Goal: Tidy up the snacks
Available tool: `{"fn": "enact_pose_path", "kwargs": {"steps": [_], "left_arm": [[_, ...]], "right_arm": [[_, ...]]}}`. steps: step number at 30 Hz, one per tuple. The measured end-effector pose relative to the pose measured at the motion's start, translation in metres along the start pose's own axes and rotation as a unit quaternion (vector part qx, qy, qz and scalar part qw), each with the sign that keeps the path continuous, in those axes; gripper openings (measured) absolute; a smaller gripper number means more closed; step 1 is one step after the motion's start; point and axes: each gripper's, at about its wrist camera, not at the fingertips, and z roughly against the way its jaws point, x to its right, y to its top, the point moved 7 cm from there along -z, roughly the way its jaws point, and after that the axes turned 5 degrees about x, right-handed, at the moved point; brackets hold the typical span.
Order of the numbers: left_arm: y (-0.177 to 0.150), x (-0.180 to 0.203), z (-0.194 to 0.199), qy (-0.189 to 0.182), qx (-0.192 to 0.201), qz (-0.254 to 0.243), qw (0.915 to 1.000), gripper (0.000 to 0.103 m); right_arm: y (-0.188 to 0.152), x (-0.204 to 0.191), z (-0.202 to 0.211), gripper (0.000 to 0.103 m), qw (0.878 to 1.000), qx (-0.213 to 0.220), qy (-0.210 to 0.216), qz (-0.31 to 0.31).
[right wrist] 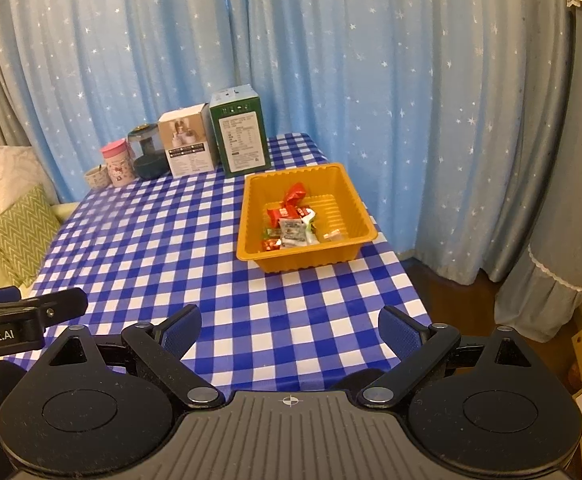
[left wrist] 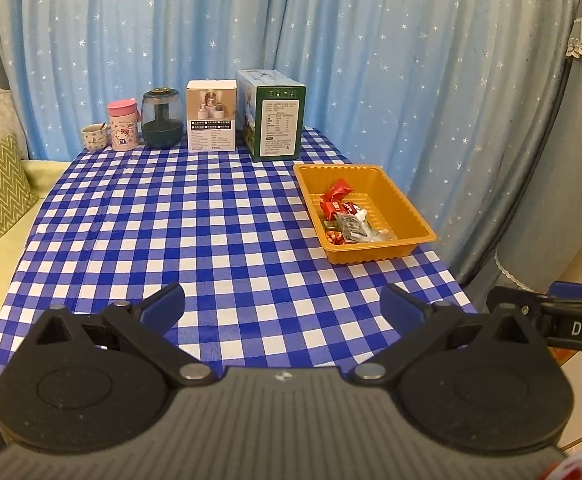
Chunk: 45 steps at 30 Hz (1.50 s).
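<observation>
**Snacks collected in tray; both grippers empty**

While the checked tablecloth [left wrist: 171, 220] covers the table, the orange tray [right wrist: 251, 216] sits near its right edge and contains the wrapped snacks [right wrist: 295, 224]. Left gripper [left wrist: 283, 308] and right gripper [right wrist: 289, 330] hover above the near edge, fingers spread wide, holding nothing.

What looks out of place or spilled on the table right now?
Nothing stands out. The snacks all lie inside the orange tray, none on the checked tablecloth, and the boxes and cups at the back stand upright.
</observation>
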Motion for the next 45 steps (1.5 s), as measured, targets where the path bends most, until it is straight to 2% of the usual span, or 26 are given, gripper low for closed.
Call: {"fn": "enact_pose_path", "kwargs": {"steps": [12, 45], "left_arm": [[-0.009, -0.007, 0.006, 0.002, 0.001, 0.002, 1.0, 0.103], [-0.008, -0.011, 0.005, 0.003, 0.002, 0.004, 1.0, 0.103]], "right_arm": [[-0.006, -0.014, 0.004, 0.095, 1.0, 0.005, 0.007, 0.015], [-0.003, -0.013, 0.004, 0.095, 1.0, 0.009, 0.009, 0.017]]}}
